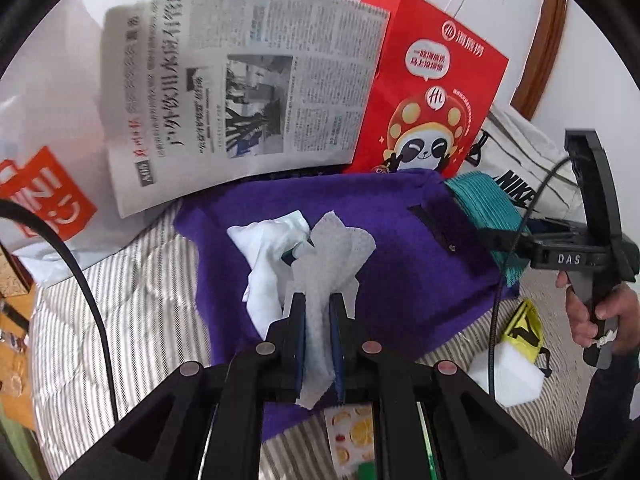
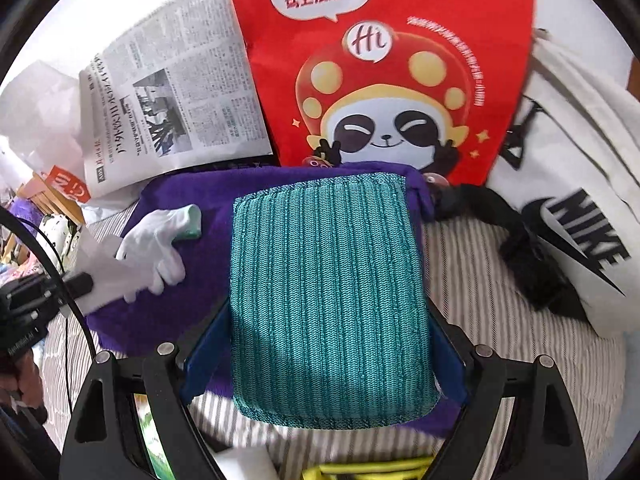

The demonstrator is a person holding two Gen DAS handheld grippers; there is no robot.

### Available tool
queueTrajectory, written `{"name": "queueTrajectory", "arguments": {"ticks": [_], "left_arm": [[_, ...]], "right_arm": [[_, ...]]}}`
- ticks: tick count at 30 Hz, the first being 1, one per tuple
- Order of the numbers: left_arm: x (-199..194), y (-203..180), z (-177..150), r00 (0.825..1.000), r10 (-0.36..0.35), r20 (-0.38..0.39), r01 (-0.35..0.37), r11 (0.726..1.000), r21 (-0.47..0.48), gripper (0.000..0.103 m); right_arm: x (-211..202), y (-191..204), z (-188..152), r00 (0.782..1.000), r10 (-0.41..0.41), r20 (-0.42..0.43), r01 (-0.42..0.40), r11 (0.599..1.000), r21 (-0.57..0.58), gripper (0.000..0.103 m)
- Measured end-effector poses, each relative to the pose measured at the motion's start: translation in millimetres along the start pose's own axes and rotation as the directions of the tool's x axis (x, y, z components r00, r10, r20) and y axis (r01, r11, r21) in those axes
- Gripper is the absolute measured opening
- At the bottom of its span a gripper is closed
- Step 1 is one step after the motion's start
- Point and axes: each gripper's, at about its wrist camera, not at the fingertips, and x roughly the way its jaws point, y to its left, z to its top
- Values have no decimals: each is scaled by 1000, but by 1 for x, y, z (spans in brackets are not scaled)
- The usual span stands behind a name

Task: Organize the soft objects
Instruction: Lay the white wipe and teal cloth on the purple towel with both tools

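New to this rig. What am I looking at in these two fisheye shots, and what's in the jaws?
No robot here: a person holds two handheld grippers, each with a camera looking along its fingers. The left view shows the left gripper shut on a white tissue sheet; the right gripper shows at its right edge. The right view shows the right gripper with a folded teal knit cloth between its jaws. Both work over a purple cloth on a striped bed cover. A white glove lies on the purple cloth. Behind stand a newspaper, a red panda bag and a white Nike bag.
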Motion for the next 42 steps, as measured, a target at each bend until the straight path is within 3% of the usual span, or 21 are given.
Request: {"name": "queueTrajectory", "arguments": {"ticks": [6, 13, 20, 31, 42], "left_arm": [[36, 0, 4, 999, -25, -48, 26, 1000, 17, 11], [69, 7, -8, 993, -3, -118, 4, 1000, 11, 11], [66, 12, -14, 992, 31, -118, -28, 999, 22, 14], [72, 8, -25, 990, 76, -123, -68, 996, 63, 14], [75, 2, -27, 989, 85, -122, -75, 994, 84, 19]], "right_arm": [[36, 6, 16, 998, 5, -56, -5, 1000, -7, 88], [71, 13, 26, 993, 30, -114, -29, 999, 13, 88], [96, 21, 33, 988, 28, -153, -27, 1000, 11, 88], [111, 37, 34, 989, 11, -145, -17, 999, -43, 88], [116, 53, 19, 986, -76, -150, 51, 985, -168, 91]]}}
